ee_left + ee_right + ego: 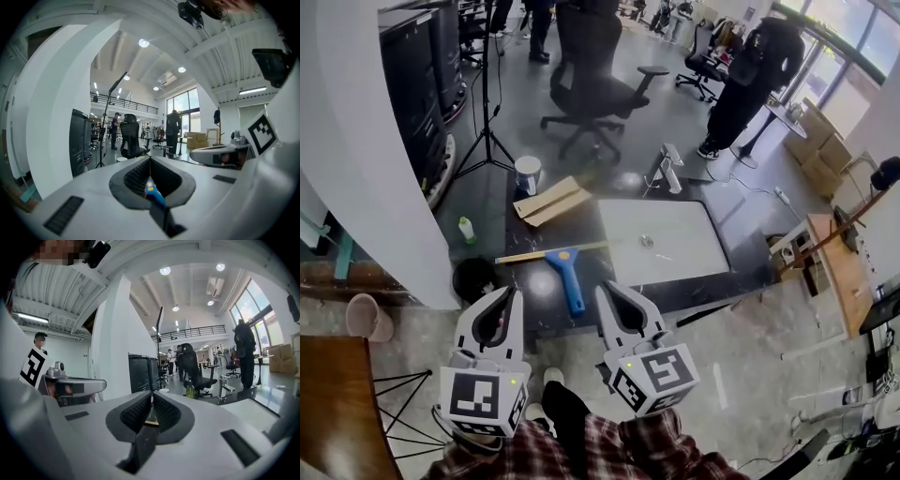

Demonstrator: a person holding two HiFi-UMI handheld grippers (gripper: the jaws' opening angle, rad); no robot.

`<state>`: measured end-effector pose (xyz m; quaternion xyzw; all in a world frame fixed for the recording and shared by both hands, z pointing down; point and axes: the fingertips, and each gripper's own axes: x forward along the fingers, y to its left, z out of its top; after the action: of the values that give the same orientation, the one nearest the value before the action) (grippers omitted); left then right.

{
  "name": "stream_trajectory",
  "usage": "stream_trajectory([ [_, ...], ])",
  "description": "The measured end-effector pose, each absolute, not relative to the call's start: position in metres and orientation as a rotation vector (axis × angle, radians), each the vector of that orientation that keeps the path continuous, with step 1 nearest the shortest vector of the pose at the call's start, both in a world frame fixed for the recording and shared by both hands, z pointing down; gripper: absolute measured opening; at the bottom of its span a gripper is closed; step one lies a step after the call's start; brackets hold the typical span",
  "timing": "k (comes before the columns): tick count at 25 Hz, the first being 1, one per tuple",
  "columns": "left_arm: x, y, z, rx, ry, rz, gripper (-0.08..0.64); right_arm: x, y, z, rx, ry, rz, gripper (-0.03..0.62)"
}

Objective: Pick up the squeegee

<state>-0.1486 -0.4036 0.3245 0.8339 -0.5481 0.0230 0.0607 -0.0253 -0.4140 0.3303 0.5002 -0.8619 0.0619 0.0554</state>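
Squeegee (pixel 567 277) is lying flat on the dark bench (pixel 530 286), just ahead of both my grippers. The blue handle points back at me and lands in the gap between the two, a bit nearer my right gripper (pixel 602 289) than my left gripper (pixel 514 292). The long yellowish blade runs crosswise at the far end of the handle, further out in front of both tips. Past the right gripper there's a white panel (pixel 661 239) on the same bench. The blade's end sits right beside its edge, and I can't tell if they touch.

Both grippers are clenched on nothing right now. In the left gripper view the jaw tips meet, and all I get is a sliver of blue handle down through the hole behind them. Same deal on the right: tips together, nothing pinched.

Handling-wise, my guess is it's light, with a hard plastic handle and a stiff bar with a rubbery edge. Nothing fragile. The weight sits out at the blade though, so grabbing the tail of the handle would probably let it droop or swing. I'd take the handle partway up, toward the blade end, jaws across its narrow sides. Smooth plastic could be slippery, so squeeze square on. Since it lies flat, the tips need to get right down to the bench on either side. First job is opening a gripper, obviously.
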Motion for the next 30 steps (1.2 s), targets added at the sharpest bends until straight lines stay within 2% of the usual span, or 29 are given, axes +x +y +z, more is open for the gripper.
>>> stream_trajectory([
  [12,-0.147,-0.469,0.326,2.523,-1.633,0.078,0.011,-0.024,-0.487,0.338,1.458,-2.563,0.249,0.014],
  [19,-0.154,-0.491,0.328,2.536,-1.602,0.073,0.011,-0.039,-0.511,0.377,1.303,-2.446,0.400,0.232],
  [30,-0.166,-0.513,0.345,2.483,-1.612,0.072,0.012,-0.051,-0.542,0.449,1.148,-2.278,0.506,0.236],
])
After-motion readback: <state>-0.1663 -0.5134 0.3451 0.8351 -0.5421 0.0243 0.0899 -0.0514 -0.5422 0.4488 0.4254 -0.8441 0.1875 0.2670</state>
